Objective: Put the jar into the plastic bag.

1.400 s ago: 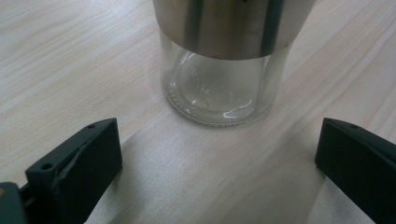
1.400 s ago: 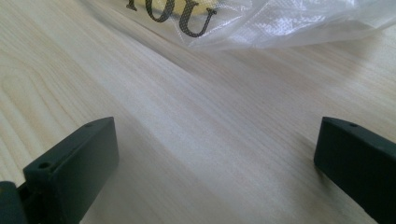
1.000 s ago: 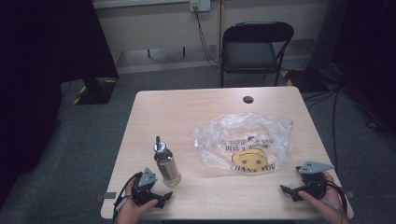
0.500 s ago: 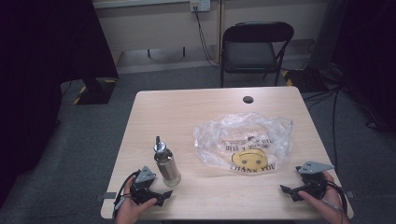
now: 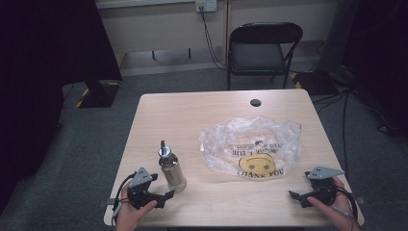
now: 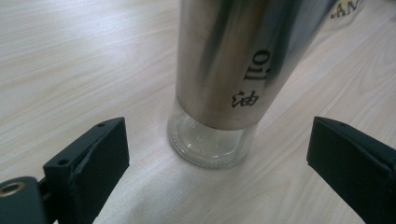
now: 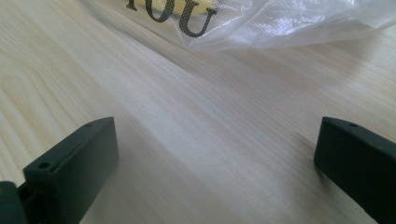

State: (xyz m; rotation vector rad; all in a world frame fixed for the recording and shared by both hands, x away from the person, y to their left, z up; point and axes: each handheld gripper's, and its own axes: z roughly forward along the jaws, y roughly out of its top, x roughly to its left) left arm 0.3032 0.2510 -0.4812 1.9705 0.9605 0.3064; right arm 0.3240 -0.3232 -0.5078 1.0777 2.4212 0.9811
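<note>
A steel oil bottle (image 5: 171,168) with a glass base and a pour spout stands upright on the wooden table (image 5: 192,115), left of centre. My left gripper (image 5: 166,196) rests at the near left edge, open, its jaws pointing at the bottle's base (image 6: 210,144) from close by, without touching it. A clear plastic bag (image 5: 252,147) printed with a yellow smiley and "THANK YOU" lies flat to the right. My right gripper (image 5: 294,195) sits at the near right corner, open, with bare wood between its jaws and the bag's edge (image 7: 261,23) just ahead.
A black folding chair (image 5: 262,50) stands beyond the table's far edge. A round cable hole (image 5: 255,102) sits near the far edge. Cables (image 5: 346,101) trail on the grey carpet at right. A dark curtain (image 5: 48,57) hangs at left.
The left gripper has edged slightly toward the bottle. The right gripper, bag and bottle have stayed still.
</note>
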